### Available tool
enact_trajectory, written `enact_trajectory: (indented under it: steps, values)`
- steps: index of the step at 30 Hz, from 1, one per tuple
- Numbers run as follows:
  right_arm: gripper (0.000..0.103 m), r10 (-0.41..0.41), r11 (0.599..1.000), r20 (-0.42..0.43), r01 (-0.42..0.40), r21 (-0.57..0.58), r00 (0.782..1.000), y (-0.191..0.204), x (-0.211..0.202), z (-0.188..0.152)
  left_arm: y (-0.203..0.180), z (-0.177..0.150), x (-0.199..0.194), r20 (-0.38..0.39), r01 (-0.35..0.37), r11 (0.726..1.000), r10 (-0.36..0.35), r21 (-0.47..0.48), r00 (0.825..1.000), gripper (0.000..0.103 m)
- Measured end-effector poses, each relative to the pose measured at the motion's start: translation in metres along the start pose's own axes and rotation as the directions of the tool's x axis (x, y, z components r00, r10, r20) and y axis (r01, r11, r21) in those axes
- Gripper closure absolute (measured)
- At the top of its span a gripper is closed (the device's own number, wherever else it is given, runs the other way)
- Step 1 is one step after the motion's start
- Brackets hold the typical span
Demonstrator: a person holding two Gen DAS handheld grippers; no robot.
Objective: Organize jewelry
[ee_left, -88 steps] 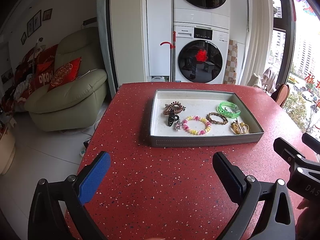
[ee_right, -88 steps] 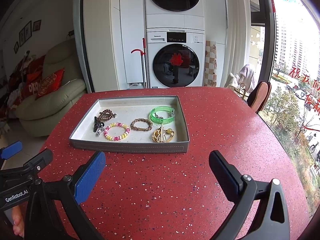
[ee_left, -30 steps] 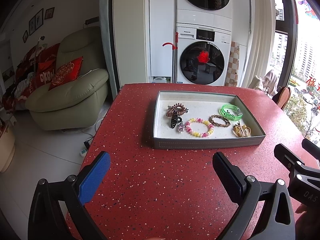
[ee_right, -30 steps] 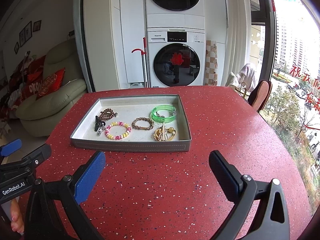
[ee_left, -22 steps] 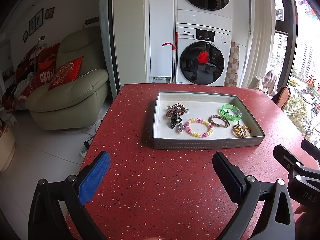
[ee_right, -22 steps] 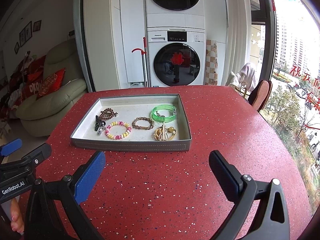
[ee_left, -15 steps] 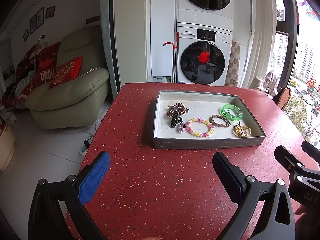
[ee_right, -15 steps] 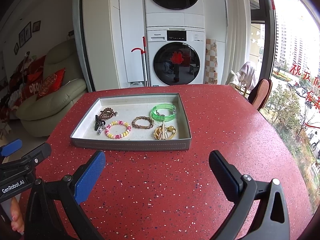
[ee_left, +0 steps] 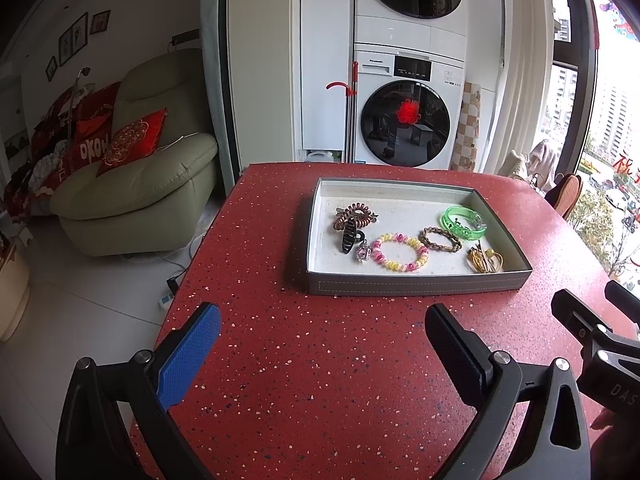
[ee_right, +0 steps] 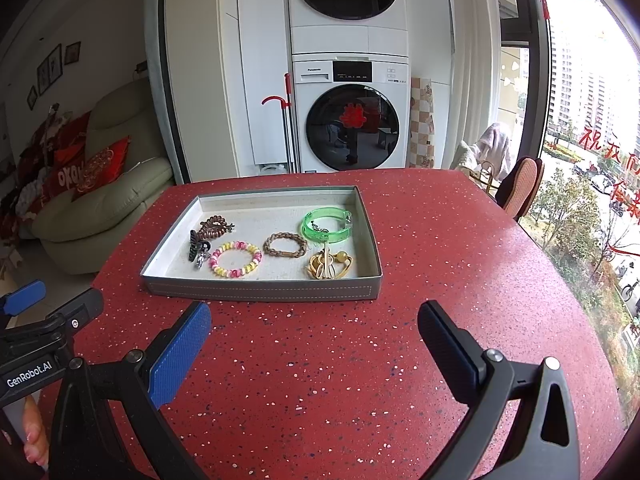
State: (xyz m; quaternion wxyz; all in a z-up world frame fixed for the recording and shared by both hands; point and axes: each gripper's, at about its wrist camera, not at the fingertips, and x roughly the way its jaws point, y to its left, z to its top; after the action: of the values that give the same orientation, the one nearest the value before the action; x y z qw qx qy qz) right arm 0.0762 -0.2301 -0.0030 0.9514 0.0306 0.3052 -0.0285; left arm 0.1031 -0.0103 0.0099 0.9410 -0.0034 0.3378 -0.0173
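A grey tray [ee_left: 416,282] [ee_right: 260,291] sits on the red speckled table. In it lie a brown coil hair tie [ee_left: 354,216] [ee_right: 216,226], a black hair claw [ee_left: 347,236] [ee_right: 195,249], a pink-yellow bead bracelet [ee_left: 400,252] [ee_right: 235,258], a brown braided bracelet [ee_left: 440,239] [ee_right: 285,245], a green bangle [ee_left: 464,222] [ee_right: 326,224] and a gold piece [ee_left: 485,261] [ee_right: 328,265]. My left gripper [ee_left: 322,338] and right gripper [ee_right: 314,336] hover open and empty over the table, short of the tray's near wall.
A green armchair [ee_left: 136,184] with red cushions stands off the table's left side. Stacked washing machines [ee_left: 408,104] fill the back wall. An orange chair [ee_right: 520,188] stands by the window at right. A hand [ee_right: 34,436] shows under the left tool.
Both views have drifted slightly; the tray sits a little nearer and lower in view than 2.9 s ago. Both grippers stay open and the jewellery has not moved.
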Motion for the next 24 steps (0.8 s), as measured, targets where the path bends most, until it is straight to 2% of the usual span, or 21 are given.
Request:
enact_trajectory:
  steps: [24]
  values:
    - [0.000,0.003,1.000,-0.001,-0.003,-0.009,1.000,0.0001,-0.0011,-0.0010,-0.0012,-0.0021,-0.0020,-0.004,0.000,1.000,0.000,0.012,1.000,0.000]
